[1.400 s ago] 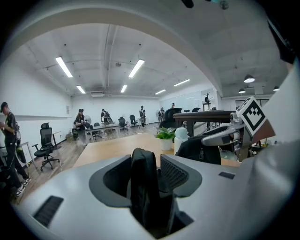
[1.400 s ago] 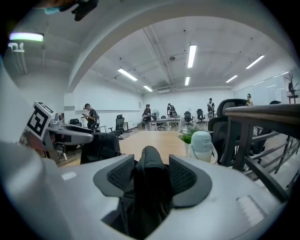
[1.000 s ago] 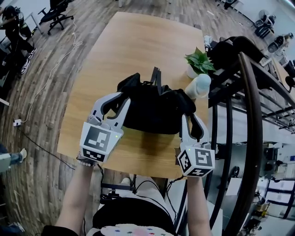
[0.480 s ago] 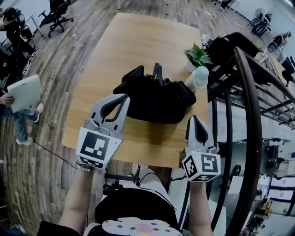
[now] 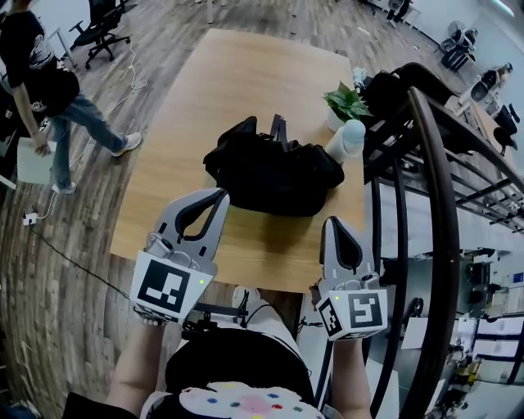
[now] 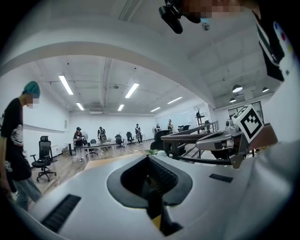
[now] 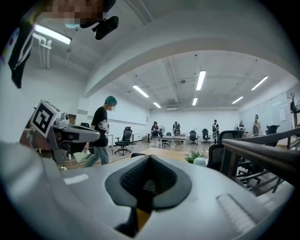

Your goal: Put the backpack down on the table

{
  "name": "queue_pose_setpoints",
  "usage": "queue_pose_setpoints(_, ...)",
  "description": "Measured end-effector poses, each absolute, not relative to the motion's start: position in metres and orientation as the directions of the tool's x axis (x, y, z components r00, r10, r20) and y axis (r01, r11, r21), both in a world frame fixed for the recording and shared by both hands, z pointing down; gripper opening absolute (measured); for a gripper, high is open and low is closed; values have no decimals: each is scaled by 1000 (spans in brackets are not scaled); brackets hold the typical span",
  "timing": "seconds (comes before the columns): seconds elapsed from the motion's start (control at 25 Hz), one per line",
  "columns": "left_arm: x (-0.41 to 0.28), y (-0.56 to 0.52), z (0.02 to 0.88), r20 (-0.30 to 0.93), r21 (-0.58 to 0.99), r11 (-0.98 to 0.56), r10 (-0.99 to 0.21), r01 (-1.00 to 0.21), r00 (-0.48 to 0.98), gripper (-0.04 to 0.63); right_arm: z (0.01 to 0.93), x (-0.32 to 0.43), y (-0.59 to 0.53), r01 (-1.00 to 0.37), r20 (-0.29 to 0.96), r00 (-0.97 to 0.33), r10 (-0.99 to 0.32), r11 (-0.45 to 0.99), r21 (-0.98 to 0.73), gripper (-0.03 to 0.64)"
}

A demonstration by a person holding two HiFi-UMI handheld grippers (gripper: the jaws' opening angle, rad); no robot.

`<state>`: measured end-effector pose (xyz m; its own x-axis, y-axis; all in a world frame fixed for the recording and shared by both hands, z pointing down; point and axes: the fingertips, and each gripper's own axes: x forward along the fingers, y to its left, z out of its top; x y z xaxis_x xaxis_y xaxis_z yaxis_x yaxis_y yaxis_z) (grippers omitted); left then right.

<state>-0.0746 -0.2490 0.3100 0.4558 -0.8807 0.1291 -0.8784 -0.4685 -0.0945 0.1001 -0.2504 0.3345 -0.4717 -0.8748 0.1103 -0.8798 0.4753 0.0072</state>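
Black fabric is seen slumped on the light wooden table [image 5: 237, 74]: the backpack [image 5: 270, 173] lies on the tabletop, toward the near half and closer to the right edge, with its straps sticking up at the top. It is supported by the table alone and is touched by neither gripper.

The left gripper [image 5: 218, 196] is held above the near part of the table, just short of the backpack's left corner, and the right gripper [image 5: 334, 223] is held near the table's front right corner, apart from the bag. In the left gripper view the jaws of the left gripper [image 6: 149, 160] are clenched together with nothing between them. The same is shown for the right gripper [image 7: 149, 158] in its own view, so both claws are empty and closed.

The placing is judged to be done: the bag has been set down and let go. Nothing of the task appears to be left.

One backpack and one table are counted, along with two grippers. Beside the bag, at its right, one small potted plant [image 5: 346, 102] and one white bottle [image 5: 345, 141] are found, the bottle just beside the backpack's right end. One person [image 5: 41, 74] is seen walking on the wooden floor at the left, holding a sheet of paper, and one office chair [image 5: 102, 20] is seen beyond.
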Motion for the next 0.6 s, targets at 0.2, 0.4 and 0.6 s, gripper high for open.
queue_pose_setpoints(0.2, -80, -227, 310, 137, -107, -475, -877, -874, 460, 6, 328, 91, -231, -872, 92, -489, -868, 489, -20, 9)
queue_pose_setpoints(0.4, -86, -217, 317, 148, -117, -462, -883, -879, 445, 6, 330, 91, -224, -875, 92, -484, -870, 483, -35, 9)
queue_pose_setpoints(0.6, -84, -213, 324, 156, -120, -474, -877, -872, 455, 6, 338, 94, -223, -877, 106, -480, -871, 477, -52, 9)
